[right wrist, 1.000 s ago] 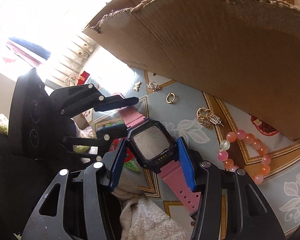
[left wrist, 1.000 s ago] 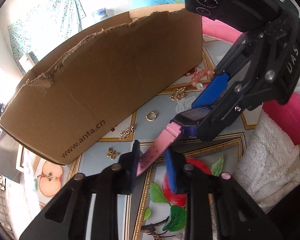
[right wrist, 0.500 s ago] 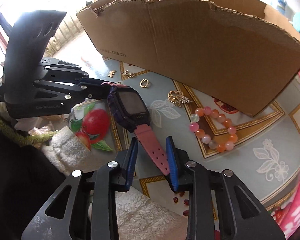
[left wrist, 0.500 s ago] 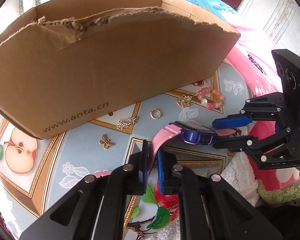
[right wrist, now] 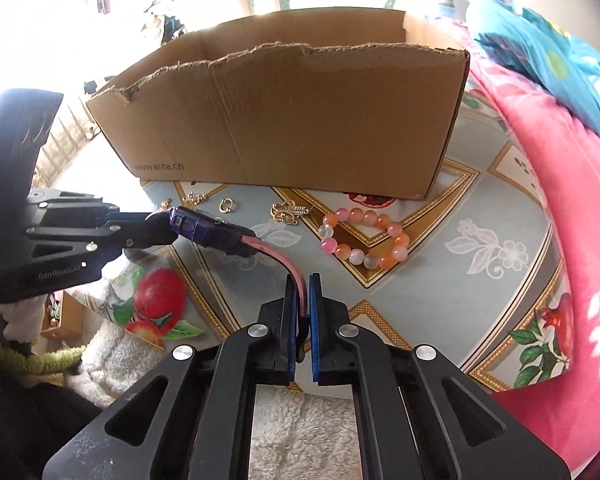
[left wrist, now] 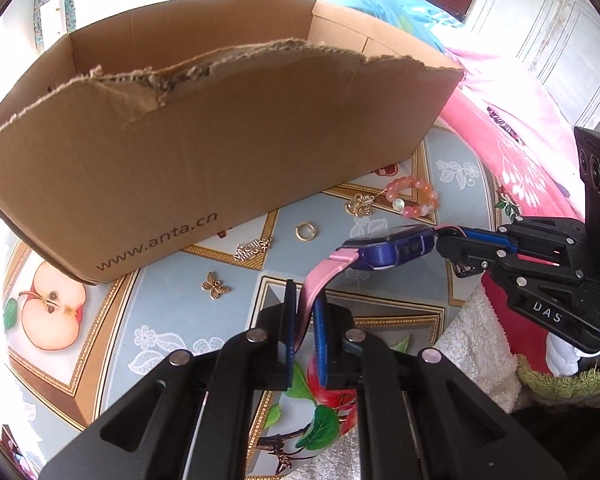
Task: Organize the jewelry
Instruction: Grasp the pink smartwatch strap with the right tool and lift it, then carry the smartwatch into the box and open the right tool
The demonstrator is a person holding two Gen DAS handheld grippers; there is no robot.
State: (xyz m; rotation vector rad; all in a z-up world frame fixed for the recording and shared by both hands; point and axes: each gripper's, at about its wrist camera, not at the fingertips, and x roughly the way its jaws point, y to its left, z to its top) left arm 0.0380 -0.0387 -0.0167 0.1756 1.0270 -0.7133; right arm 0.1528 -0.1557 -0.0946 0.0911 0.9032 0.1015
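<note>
Watch (purple case, pink straps) was held clear of the patterned tablecloth, one strap clamped in each claw. The left gripper was pinched nearly shut on the strap running off to its 1 o'clock. The right gripper, whose jaws had just been closing, was pinched on the other strap, the case lying at its 10 o'clock. The cardboard box bounded the space at 12 o'clock. Between box and watch lay a bead bracelet, a ring and small gold charms, leaving little bare cloth.
</note>
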